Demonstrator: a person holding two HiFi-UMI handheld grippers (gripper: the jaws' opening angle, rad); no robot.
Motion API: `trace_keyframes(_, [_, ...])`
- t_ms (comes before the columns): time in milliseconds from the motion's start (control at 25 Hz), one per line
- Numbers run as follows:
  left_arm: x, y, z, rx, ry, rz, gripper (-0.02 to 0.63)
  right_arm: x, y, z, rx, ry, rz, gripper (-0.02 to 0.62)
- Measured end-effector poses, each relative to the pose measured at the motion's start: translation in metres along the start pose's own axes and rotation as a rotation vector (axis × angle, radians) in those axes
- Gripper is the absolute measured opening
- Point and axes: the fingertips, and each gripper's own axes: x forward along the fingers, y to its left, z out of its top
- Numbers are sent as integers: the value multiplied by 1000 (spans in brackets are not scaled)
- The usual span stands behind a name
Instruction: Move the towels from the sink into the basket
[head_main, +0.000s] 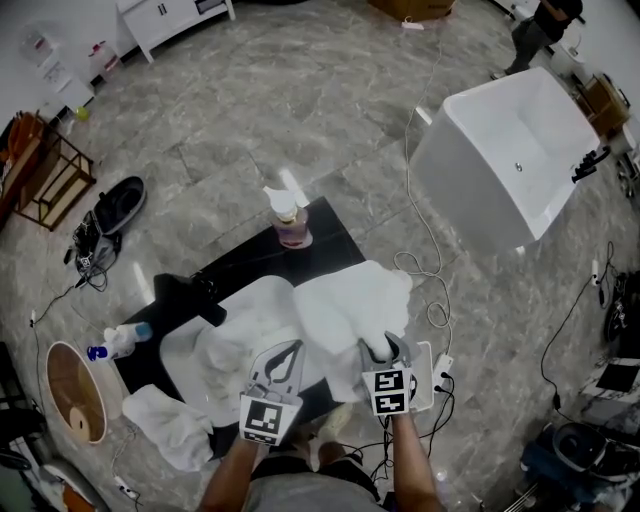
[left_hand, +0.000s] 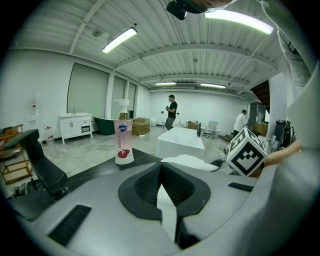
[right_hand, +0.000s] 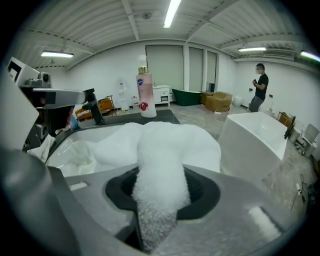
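Note:
A white sink (head_main: 176, 362) sits in a black counter. My right gripper (head_main: 386, 350) is shut on a fluffy white towel (head_main: 352, 303) that drapes over the sink's right rim; the towel (right_hand: 165, 145) runs straight into the jaws of this gripper (right_hand: 160, 180). A second white towel (head_main: 238, 338) lies inside the sink. A third one (head_main: 170, 426) lies crumpled at the counter's near left corner, beside the round wooden basket (head_main: 72, 392). My left gripper (head_main: 281, 362) hovers over the sink's near rim, its jaws together with nothing between them (left_hand: 160, 170).
A pink soap bottle (head_main: 292, 222) stands at the counter's far edge and a black faucet (right_hand: 92, 107) at the sink's left. A white bathtub (head_main: 512, 160) stands at the right. Cables (head_main: 432, 300) trail on the floor. A blue-capped bottle (head_main: 118, 342) lies near the basket.

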Motion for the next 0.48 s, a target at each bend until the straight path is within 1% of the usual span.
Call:
trace_keyframes(320, [-11,-3,19,31,-29,6,9,-15,1,10,6,-42,-10,149])
trace_keyframes(480, [-19,-5,34,56,-55,10,9,-34,0,23,26,-94,-22,144])
